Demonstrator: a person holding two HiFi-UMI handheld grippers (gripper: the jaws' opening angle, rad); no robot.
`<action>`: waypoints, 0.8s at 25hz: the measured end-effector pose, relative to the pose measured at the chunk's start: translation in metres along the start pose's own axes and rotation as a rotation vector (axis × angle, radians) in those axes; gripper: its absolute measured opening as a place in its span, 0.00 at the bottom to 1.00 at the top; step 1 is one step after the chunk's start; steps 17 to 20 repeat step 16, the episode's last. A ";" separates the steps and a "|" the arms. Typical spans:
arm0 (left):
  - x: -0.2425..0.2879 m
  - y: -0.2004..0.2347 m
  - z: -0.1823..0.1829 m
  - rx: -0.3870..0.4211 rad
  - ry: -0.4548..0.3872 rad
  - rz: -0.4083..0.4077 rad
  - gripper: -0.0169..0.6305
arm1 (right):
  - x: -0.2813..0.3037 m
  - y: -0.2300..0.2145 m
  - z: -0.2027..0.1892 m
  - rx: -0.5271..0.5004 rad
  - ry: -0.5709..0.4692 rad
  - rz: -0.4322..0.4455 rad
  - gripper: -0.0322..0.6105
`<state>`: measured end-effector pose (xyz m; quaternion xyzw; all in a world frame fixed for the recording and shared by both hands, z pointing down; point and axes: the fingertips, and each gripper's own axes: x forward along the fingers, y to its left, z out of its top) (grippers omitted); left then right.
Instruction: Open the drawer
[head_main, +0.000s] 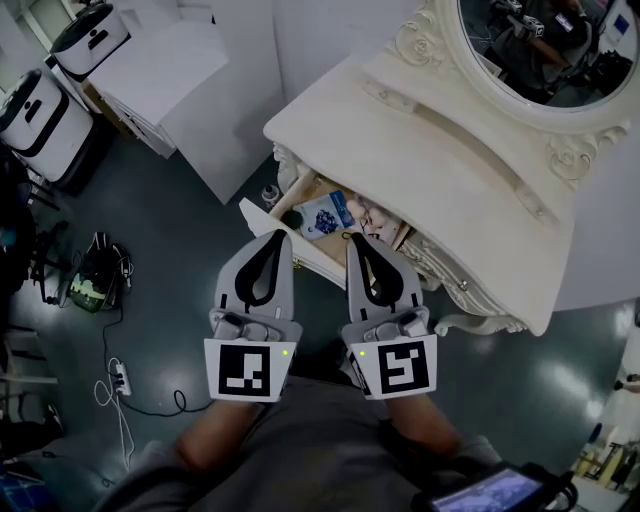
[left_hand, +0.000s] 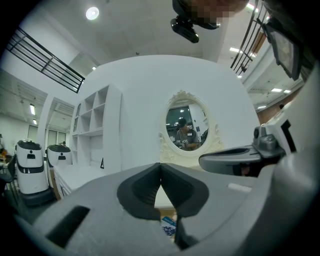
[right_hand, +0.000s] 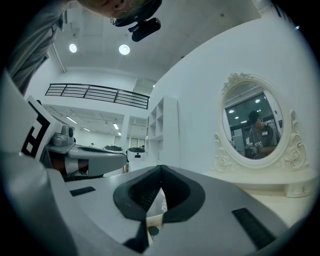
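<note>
Drawer (head_main: 258, 215) stands pulled out; left gripper (head_main: 283, 234) and right gripper (head_main: 350, 238) hover just before it, jaws pinched together, empty.

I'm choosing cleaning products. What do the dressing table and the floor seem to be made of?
Dressing table: probably painted wood or moulded board, cream with a satin finish, judging by carved scrolls and a soft sheen. Floor: looks like coated concrete or resin, dark and glossy, since pale light patches reflect in it.
</note>
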<state>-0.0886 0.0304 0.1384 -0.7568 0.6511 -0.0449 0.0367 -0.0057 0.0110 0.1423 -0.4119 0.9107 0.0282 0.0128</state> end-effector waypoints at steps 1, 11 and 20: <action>0.000 0.000 0.000 0.000 0.000 -0.003 0.05 | 0.000 0.000 0.000 0.001 0.000 -0.003 0.07; 0.002 0.005 -0.007 -0.012 0.002 -0.021 0.05 | 0.007 0.002 -0.005 -0.001 0.010 -0.021 0.07; 0.005 0.010 -0.008 -0.011 0.007 -0.022 0.05 | 0.013 0.003 -0.004 -0.001 0.002 -0.024 0.07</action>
